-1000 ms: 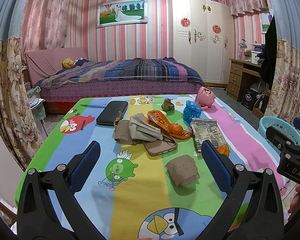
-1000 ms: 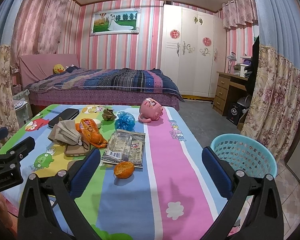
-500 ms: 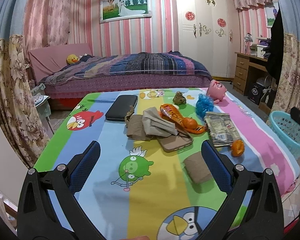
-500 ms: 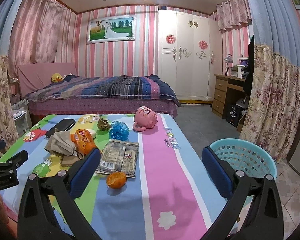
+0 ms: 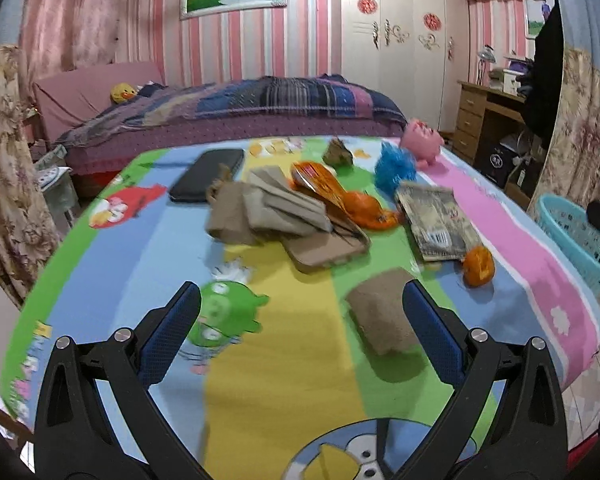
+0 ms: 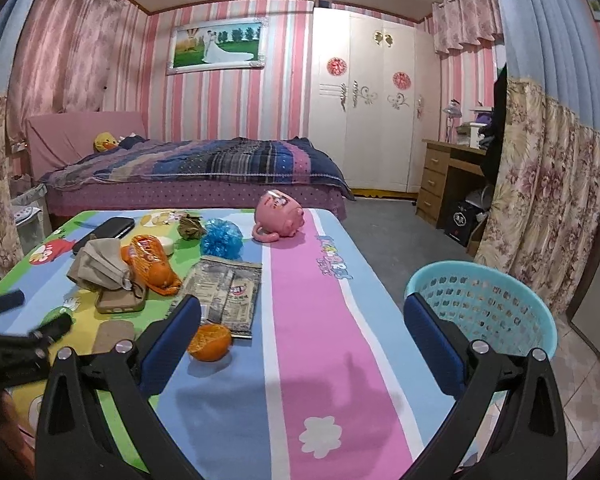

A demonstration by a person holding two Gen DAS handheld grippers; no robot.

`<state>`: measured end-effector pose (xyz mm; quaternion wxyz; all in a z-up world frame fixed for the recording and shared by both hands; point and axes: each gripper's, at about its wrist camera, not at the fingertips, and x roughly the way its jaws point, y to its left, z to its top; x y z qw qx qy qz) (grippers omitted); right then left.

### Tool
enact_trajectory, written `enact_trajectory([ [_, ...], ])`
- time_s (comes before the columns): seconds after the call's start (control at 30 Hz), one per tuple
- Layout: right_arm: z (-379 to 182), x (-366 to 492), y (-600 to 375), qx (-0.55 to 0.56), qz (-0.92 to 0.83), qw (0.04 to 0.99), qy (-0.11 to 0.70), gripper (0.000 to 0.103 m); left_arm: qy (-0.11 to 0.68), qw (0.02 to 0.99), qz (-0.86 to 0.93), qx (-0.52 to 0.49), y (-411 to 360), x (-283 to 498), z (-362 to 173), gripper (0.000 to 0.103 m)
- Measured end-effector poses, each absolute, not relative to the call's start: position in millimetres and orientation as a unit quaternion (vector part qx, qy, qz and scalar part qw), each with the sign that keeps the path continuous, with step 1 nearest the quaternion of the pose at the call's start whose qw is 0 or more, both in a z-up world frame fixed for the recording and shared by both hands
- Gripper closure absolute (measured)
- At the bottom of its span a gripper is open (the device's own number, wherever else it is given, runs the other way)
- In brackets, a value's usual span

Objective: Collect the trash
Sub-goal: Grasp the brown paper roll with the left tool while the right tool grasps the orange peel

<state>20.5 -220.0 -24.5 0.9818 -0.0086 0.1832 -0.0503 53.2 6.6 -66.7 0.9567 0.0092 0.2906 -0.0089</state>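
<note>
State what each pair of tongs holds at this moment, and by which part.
Nothing. The left tongs and the right tongs are both open and empty above the table; the trash still lies on it.

Cartoon-print table [image 6: 320, 344] holds wrappers [image 6: 226, 294], orange peel [image 6: 210, 342], pink mug [image 6: 280, 216].

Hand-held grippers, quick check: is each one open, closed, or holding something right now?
Left hand-held gripper: open, holding nothing, above the table.
Right hand-held gripper: open, holding nothing.
</note>
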Motion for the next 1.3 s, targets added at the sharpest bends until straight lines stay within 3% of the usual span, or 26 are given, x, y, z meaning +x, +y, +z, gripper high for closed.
enact_trajectory([
  [0.63, -58, 48, -237, 0.023, -0.086, 0.971, 0.22, 0.004, 0.363, 0.931, -0.038, 0.021, -46, 87, -98, 0.006],
  [0.7, -59, 49, -240, 0.03, -0.087, 0.97, 0.224, 0.004, 0.369, 0.928, -0.044, 0.033, -51, 88, -99, 0.014],
  [0.77, -61, 50, -242, 0.037, -0.086, 0.969, 0.227, 0.004, 0.374, 0.926, -0.053, 0.032, -52, 88, -101, 0.033],
  [0.87, -66, 52, -241, 0.039, -0.08, 0.967, 0.238, 0.004, 0.379, 0.923, -0.065, 0.028, -48, 88, -100, 0.045],
  [1.3, -79, 66, -201, 0.004, -0.022, 0.963, 0.269, 0.004, 0.347, 0.938, 0.004, 0.01, 1, 84, -88, 0.049],
])
